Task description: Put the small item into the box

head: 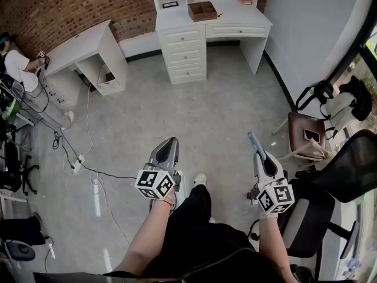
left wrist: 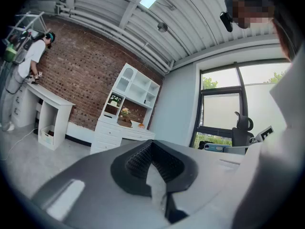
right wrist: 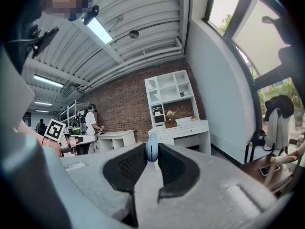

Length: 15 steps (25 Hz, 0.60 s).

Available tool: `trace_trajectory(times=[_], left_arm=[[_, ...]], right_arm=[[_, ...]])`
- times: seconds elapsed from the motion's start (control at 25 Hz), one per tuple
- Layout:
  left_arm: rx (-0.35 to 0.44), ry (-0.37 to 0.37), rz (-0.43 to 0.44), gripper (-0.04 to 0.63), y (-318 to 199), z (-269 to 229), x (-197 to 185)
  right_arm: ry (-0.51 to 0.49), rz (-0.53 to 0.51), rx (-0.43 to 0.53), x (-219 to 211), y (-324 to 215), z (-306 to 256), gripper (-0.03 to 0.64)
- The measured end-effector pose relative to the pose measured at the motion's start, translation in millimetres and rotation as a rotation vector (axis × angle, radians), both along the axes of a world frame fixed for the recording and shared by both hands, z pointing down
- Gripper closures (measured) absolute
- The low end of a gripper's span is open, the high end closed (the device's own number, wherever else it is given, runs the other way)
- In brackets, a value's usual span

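A brown open box (head: 202, 10) stands on the white desk (head: 235, 17) by the far brick wall; it also shows small and distant as the box (right wrist: 170, 125) in the right gripper view. My right gripper (head: 257, 153) is shut on a small, thin light-blue item (head: 252, 140), which pokes out past the jaw tips. That blue item (right wrist: 151, 152) sits pinched between the dark pads. My left gripper (head: 172, 141) is held at waist height with its jaws shut and nothing between them, as in its own view (left wrist: 152, 147). Both grippers are several steps from the desk.
A second white desk (head: 82, 49) stands at the left, with a person (head: 17, 63) beside it. Cables and a power strip (head: 78, 164) lie on the grey floor. A black office chair (head: 347, 170) and a brown stool (head: 306, 131) are at my right.
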<state>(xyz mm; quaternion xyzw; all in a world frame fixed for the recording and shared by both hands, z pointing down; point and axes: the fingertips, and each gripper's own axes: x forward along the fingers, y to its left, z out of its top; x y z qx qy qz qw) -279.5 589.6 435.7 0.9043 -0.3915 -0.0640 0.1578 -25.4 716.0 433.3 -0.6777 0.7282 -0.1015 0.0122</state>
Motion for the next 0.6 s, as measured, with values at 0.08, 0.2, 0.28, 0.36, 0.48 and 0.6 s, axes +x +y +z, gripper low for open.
trace_trajectory(times=[0.08, 0.2, 0.28, 0.36, 0.48, 0.6], left_arm=[[0.002, 0.002, -0.002, 0.595, -19, 0, 7], [0.007, -0.001, 0.008, 0.595, -49, -1, 19], [0.007, -0.004, 0.017, 0.595, -69, -3, 24], [0.005, -0.009, 0.022, 0.595, -87, -4, 27], [0.000, -0.014, 0.028, 0.595, -115, -4, 32], [-0.008, -0.015, 0.030, 0.595, -142, -1, 35]], right_arm=[[0.002, -0.009, -0.001, 6, -21, 0, 0.554], [0.003, -0.012, 0.002, 14, -52, 0, 0.554], [0.001, -0.011, 0.001, 16, -73, -1, 0.554], [-0.005, -0.015, -0.004, 16, -92, -1, 0.554], [-0.015, -0.023, -0.007, 17, -120, 0, 0.554], [-0.016, -0.026, -0.010, 20, -148, 1, 0.554]])
